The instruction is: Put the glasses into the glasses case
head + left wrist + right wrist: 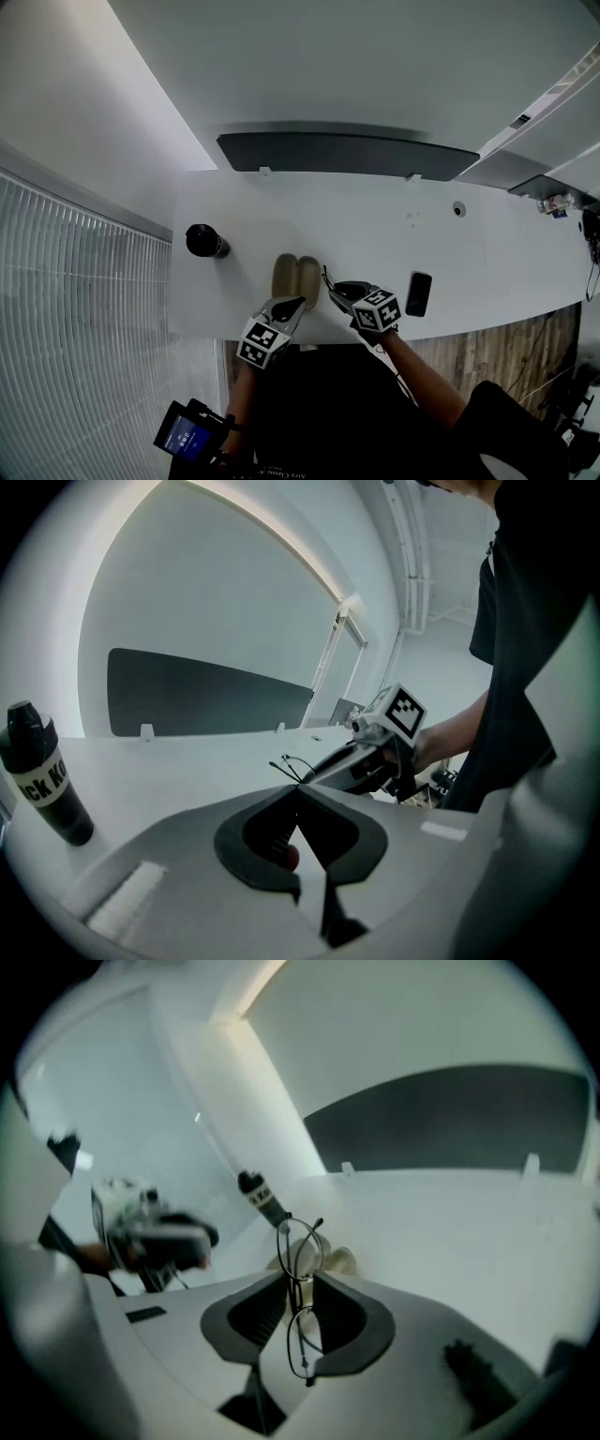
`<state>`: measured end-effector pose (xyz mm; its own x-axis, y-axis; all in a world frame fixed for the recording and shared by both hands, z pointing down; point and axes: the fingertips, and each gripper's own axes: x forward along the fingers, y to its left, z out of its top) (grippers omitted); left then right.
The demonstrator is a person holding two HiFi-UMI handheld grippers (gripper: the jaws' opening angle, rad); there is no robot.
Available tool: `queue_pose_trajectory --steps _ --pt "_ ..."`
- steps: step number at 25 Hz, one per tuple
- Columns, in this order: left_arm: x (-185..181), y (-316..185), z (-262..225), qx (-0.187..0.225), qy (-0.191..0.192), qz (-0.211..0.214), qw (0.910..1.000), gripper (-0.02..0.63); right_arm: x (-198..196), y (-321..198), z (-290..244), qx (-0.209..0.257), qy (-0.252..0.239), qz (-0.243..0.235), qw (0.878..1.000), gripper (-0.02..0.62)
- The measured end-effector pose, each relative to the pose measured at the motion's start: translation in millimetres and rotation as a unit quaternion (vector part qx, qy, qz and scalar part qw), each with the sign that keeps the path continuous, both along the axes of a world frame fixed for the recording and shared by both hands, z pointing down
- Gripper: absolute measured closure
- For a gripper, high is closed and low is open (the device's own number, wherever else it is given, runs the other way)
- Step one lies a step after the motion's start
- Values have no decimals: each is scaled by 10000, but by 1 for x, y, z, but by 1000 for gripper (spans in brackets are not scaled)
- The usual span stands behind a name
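Observation:
The beige glasses case lies open on the white table, near its front edge. My right gripper hovers just right of the case, shut on thin wire-framed glasses that stand on edge between its jaws. One lens sticks out past the fingertips, over the case. My left gripper sits at the case's near end, its jaws meeting at the tips with nothing between them. From the left gripper view, the right gripper holds the glasses just beyond my jaws.
A black bottle stands at the table's left, left of the case. A black phone lies right of the right gripper. A dark screen panel runs along the table's far edge. The person's dark clothing fills the near side.

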<state>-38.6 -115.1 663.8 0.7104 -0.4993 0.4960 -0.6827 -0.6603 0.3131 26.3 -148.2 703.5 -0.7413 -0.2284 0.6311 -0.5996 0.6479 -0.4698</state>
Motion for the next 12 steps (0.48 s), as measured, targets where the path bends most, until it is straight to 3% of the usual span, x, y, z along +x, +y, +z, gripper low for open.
queue_pose_trajectory --steps 2,5,8,12 --pt "-4 2 1 18 14 -42 10000 598 -6 -11 -1 -845 -838 855 9892 502" --pt "-9 4 -2 27 41 -139 9999 598 -17 -23 5 -1740 -1481 1678 9590 502" --pt "-17 3 -4 52 43 -236 9997 598 -36 -32 16 -2185 -1700 2019 9395 502" --pt "-27 2 -7 69 70 -314 9995 598 -50 -32 52 -2766 -1580 2504 9143 502"
